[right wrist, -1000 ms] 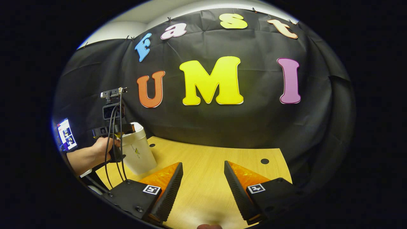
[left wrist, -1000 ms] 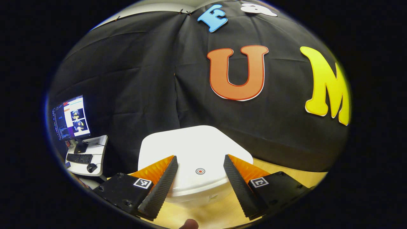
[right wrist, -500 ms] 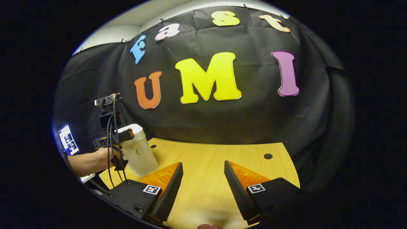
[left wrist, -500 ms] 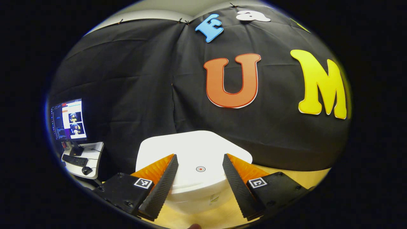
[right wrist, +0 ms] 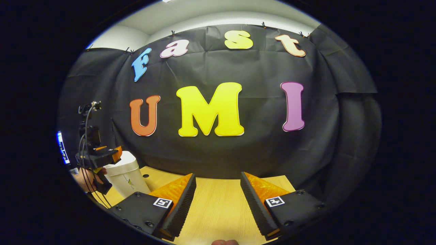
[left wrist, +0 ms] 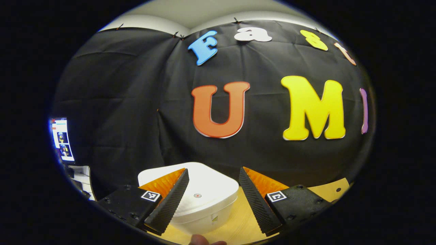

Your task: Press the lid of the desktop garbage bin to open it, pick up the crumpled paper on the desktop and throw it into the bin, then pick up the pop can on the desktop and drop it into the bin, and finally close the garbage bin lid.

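The pale wooden surface [right wrist: 218, 204] runs back to the black cloth wall, with a small round hole [right wrist: 145, 176] near its far left part and another [left wrist: 336, 190] showing near its right edge in the left gripper view. The white desktop garbage bin [right wrist: 126, 177] stands upright near the far left corner of the surface, its lid [left wrist: 204, 190] down and closed, with a small round red mark [left wrist: 197, 195] on the lid's top. In the left gripper view the left hand-held gripper [left wrist: 213, 197] hangs over the bin with its fingers spread wide apart and nothing between them; its left finger lies across the lid's near left part, though contact cannot be judged. In the right gripper view that same hand-held gripper [right wrist: 102, 156] sits just beside the bin's top, held by a hand [right wrist: 87, 178] with dark cables trailing down. The right hand-held gripper [right wrist: 218, 204] hovers over bare wood, well apart from the bin, its fingers likewise released and empty. A lit monitor [left wrist: 61, 139] stands beyond the surface's left edge.
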Demonstrator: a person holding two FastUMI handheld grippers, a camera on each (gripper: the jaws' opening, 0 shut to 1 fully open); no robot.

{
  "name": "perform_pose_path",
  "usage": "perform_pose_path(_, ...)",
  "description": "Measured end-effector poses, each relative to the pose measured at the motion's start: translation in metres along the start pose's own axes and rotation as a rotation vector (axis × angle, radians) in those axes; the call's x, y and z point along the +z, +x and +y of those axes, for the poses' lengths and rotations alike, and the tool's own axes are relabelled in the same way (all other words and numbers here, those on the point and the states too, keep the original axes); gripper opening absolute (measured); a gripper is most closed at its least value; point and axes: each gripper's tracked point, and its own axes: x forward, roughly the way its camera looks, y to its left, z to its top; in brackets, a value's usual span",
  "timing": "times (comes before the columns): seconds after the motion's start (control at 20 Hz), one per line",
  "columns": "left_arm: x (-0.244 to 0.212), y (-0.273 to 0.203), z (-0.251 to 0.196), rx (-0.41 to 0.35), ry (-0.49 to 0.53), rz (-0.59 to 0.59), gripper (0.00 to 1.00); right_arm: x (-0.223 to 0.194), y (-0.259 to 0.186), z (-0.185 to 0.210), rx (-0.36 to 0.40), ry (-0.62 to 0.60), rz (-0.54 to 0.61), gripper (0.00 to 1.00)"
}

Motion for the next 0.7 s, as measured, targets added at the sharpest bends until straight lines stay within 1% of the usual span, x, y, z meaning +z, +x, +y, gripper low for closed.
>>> perform_pose_path(0.1, 0.02, -0.016, -0.03, -0.128, -0.01, -0.035, 0.97, 0.016, -0.005, 0.006, -0.023, -0.001, -0.048, 0.83)
perform_pose_path(0.25, 0.05, -0.04, -0.06, -0.25, -0.023, -0.069, 0.97, 0.037, -0.014, 0.017, -0.048, -0.019, -0.12, 0.83)
perform_pose_path(0.3, 0.055, -0.049, -0.07, -0.282, -0.029, -0.068, 0.97, 0.043, -0.017, 0.021, -0.049, -0.023, -0.138, 0.82)
perform_pose_path(0.45, 0.06, -0.079, -0.093, -0.373, -0.066, -0.071, 0.97, 0.057, -0.026, 0.032, -0.063, -0.046, -0.193, 0.83)
perform_pose_path(0.6, 0.052, -0.111, -0.1, -0.432, -0.097, -0.074, 0.97, 0.063, -0.035, 0.044, -0.077, -0.077, -0.238, 0.83)
perform_pose_path(0.65, 0.053, -0.118, -0.103, -0.449, -0.099, -0.079, 0.97, 0.063, -0.038, 0.048, -0.076, -0.08, -0.245, 0.82)
perform_pose_path(0.7, 0.053, -0.124, -0.106, -0.459, -0.097, -0.085, 0.97, 0.061, -0.038, 0.051, -0.076, -0.082, -0.243, 0.83)
